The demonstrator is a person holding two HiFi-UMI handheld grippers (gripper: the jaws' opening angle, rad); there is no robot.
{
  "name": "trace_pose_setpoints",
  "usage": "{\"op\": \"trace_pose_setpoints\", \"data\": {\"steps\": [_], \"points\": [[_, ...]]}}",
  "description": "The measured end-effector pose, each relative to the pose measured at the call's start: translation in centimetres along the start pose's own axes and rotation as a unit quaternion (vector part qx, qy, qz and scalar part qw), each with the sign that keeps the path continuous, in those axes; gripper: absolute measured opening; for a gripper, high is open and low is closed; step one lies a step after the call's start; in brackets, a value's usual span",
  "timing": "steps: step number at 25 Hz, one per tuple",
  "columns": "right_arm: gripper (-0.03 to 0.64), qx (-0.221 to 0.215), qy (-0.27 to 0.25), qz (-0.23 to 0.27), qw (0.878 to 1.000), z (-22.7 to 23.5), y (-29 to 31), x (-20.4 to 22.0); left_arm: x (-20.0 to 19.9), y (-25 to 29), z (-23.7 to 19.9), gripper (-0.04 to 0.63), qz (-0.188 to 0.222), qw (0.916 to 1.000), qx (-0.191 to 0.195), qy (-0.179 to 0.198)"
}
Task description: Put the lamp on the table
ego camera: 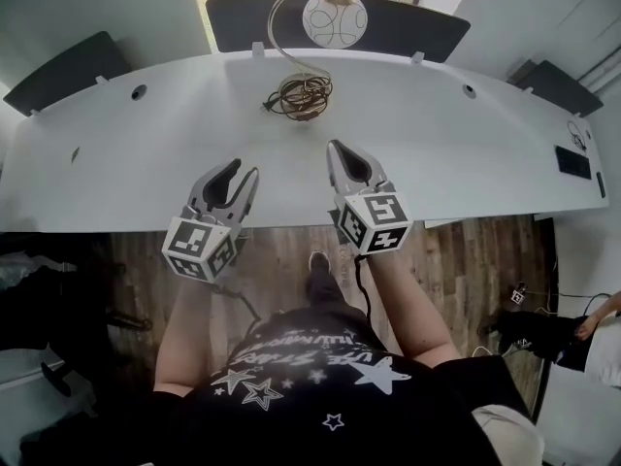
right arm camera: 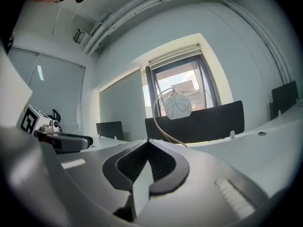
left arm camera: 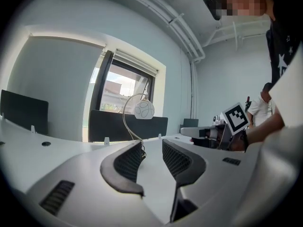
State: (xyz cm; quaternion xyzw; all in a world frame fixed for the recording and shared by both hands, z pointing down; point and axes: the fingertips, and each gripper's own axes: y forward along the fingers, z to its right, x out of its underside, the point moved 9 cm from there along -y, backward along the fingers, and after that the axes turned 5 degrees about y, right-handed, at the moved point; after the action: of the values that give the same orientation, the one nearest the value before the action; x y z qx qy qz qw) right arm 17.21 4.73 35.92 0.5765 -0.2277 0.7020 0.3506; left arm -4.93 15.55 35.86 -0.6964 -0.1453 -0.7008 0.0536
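The lamp [ego camera: 335,17] stands on the white table [ego camera: 466,153] at its far middle. It has a white patterned globe on a curved brass arm, and its cord [ego camera: 303,95] lies coiled round the base. Both grippers hover over the table's near edge, well short of the lamp. My left gripper [ego camera: 243,173] is open and holds nothing. My right gripper [ego camera: 335,147] is shut with nothing in it. The left gripper view looks past the open left gripper [left arm camera: 151,143] at the lamp [left arm camera: 144,110]. In the right gripper view the right gripper [right arm camera: 147,141] has its tips touching below the lamp [right arm camera: 178,105].
Dark partition panels [ego camera: 408,27] line the table's far side, with a window behind. A black device [ego camera: 572,161] lies at the table's right end. Round cable holes [ego camera: 139,92] dot the top. Wooden floor and another person [ego camera: 602,314] show at the lower right.
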Motion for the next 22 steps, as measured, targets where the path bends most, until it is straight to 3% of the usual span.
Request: {"op": "trace_pose_setpoints", "data": {"steps": [9, 22], "points": [[0.000, 0.032, -0.004, 0.035, 0.999, -7.3, -7.8, 1.2, 0.9, -7.8, 2.4, 0.138, 0.011, 0.9989, 0.044, 0.005], [0.000, 0.037, -0.006, 0.004, 0.999, -12.2, -14.9, 4.5, 2.8, -14.4, 5.2, 0.138, 0.016, 0.9980, 0.060, -0.004]]}}
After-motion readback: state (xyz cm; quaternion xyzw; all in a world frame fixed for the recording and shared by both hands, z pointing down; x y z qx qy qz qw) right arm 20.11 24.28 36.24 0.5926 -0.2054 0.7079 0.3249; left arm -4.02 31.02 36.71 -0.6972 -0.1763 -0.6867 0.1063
